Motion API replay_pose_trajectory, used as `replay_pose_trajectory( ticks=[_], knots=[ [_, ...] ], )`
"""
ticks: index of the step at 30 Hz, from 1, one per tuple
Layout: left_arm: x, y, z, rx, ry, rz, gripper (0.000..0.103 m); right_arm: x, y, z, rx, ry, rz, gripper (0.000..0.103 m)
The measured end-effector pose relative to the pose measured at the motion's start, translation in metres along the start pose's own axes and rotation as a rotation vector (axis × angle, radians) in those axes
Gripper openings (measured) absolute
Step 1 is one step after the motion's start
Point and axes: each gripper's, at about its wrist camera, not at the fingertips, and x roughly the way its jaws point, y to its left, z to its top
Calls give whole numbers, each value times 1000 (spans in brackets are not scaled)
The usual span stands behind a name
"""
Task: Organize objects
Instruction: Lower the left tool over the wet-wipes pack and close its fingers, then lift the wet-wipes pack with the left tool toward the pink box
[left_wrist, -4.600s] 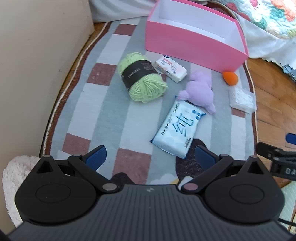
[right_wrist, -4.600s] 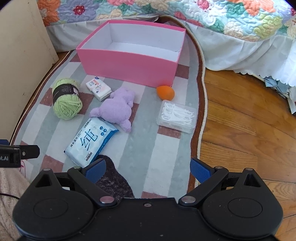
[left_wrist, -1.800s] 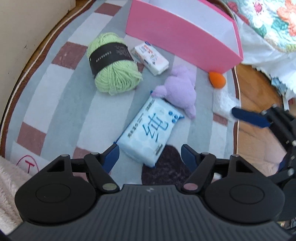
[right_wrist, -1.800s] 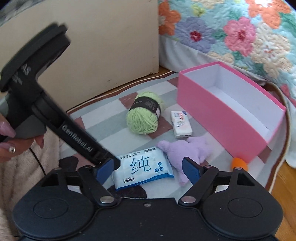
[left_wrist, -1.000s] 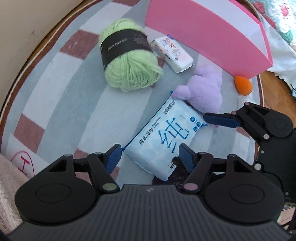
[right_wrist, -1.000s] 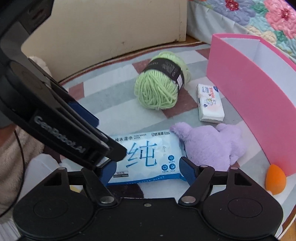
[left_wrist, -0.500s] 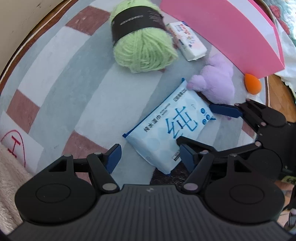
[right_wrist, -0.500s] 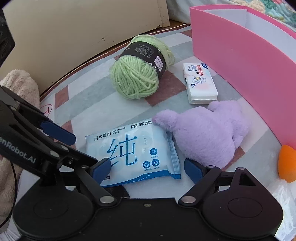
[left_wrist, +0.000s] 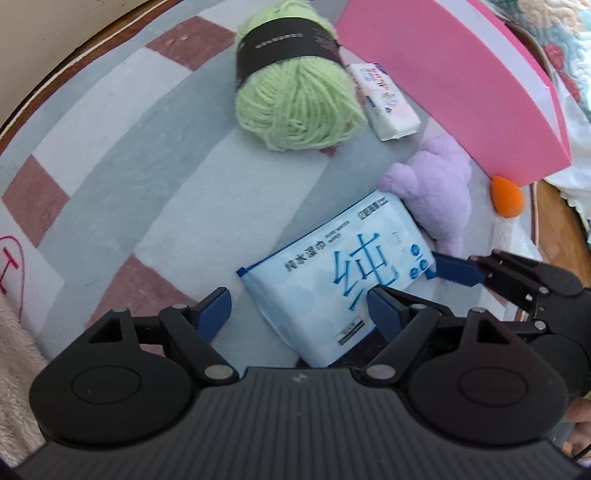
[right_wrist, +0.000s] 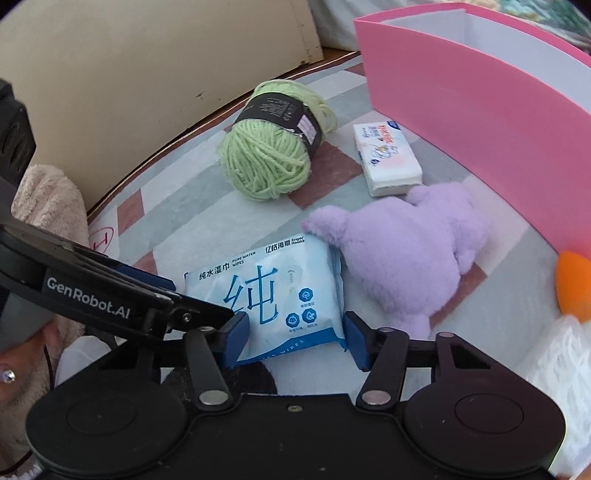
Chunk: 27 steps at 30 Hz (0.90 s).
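Note:
A pale blue wipes pack (left_wrist: 332, 273) (right_wrist: 266, 284) lies flat on the striped rug (left_wrist: 129, 166). My right gripper (right_wrist: 295, 334) is closing on its near end, and both blue pads touch the pack's side edges. One of its fingers (left_wrist: 454, 271) shows at the pack's right end in the left wrist view. My left gripper (left_wrist: 301, 306) hangs low over the pack's other end with its jaws opening. The pack's corner lies between the left gripper's fingers (right_wrist: 147, 278), untouched by the left one. The pink box (left_wrist: 461, 85) (right_wrist: 480, 110) stands open behind.
Green yarn (left_wrist: 299, 99) (right_wrist: 269, 162), a small tissue packet (left_wrist: 384, 99) (right_wrist: 388, 162), a purple plush (left_wrist: 439, 188) (right_wrist: 406, 251) against the pack, and an orange sponge (left_wrist: 506, 195) lie on the rug. A beige cabinet wall (right_wrist: 147, 74) stands at the left, wooden floor at the right.
Both grippers have sunk closer to the wipes pack. The right jaws have narrowed from wide apart onto the pack's near end. The left jaws stand a little wider.

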Motion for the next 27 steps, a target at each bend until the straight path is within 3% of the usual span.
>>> replay_pose_trajectory(
  ticks=[2, 4, 8, 15, 21, 23, 27],
  knots=[
    [0, -1, 0, 0, 5, -21, 57, -4, -1, -5, 33, -7, -4, 55],
    [-1, -5, 0, 31, 0, 7, 51, -8, 1, -9, 55, -10, -19, 53],
    [-4, -8, -1, 60, -20, -27, 37, -14, 9, -19, 76, -18, -82, 52],
    [-12, -14, 10, 137, -91, -174, 37, -30, 15, -38, 178, -51, -175, 52],
    [-5, -21, 1, 193, -63, -117, 37, -33, 1, -47, 318, -116, -175, 56],
    [-1, -20, -3, 187, -35, -105, 42, -34, -5, -48, 358, -131, -148, 57],
    [5, -19, -9, 189, 23, -90, 44, -30, -6, -52, 364, -131, -142, 53]
  ],
)
